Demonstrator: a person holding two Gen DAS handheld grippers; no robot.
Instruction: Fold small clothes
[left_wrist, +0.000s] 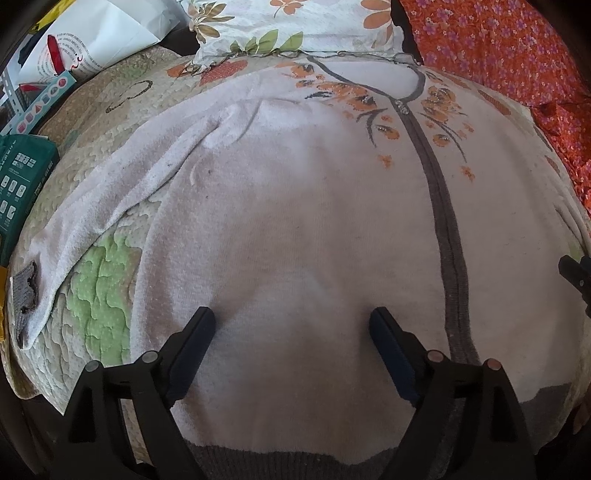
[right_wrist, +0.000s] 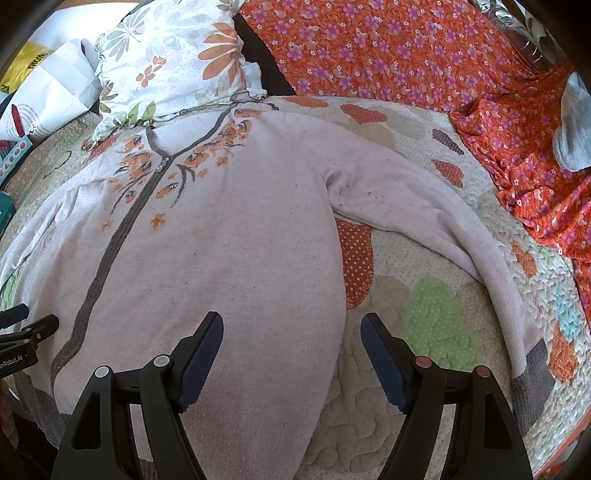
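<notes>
A pale pink knit cardigan (left_wrist: 295, 221) with a grey-brown zip band (left_wrist: 443, 221) and orange embroidered flowers lies flat, front up, on a quilt. My left gripper (left_wrist: 292, 317) is open, its jaws wide apart over the lower body just left of the zip band, with only flat cloth between them. My right gripper (right_wrist: 292, 321) is open too, straddling the cardigan's (right_wrist: 221, 240) right side edge. One finger is over the knit and the other over the quilt. The left sleeve (left_wrist: 110, 221) and right sleeve (right_wrist: 443, 221) spread outward, each ending in a grey cuff.
The quilt (right_wrist: 424, 314) covers a bed. A floral pillow (right_wrist: 177, 55) lies beyond the collar, and an orange flowered cloth (right_wrist: 406, 55) with a grey sock (right_wrist: 572, 122) at the back right. A green box (left_wrist: 22, 177) and a white paper bag (left_wrist: 103, 33) sit at the left.
</notes>
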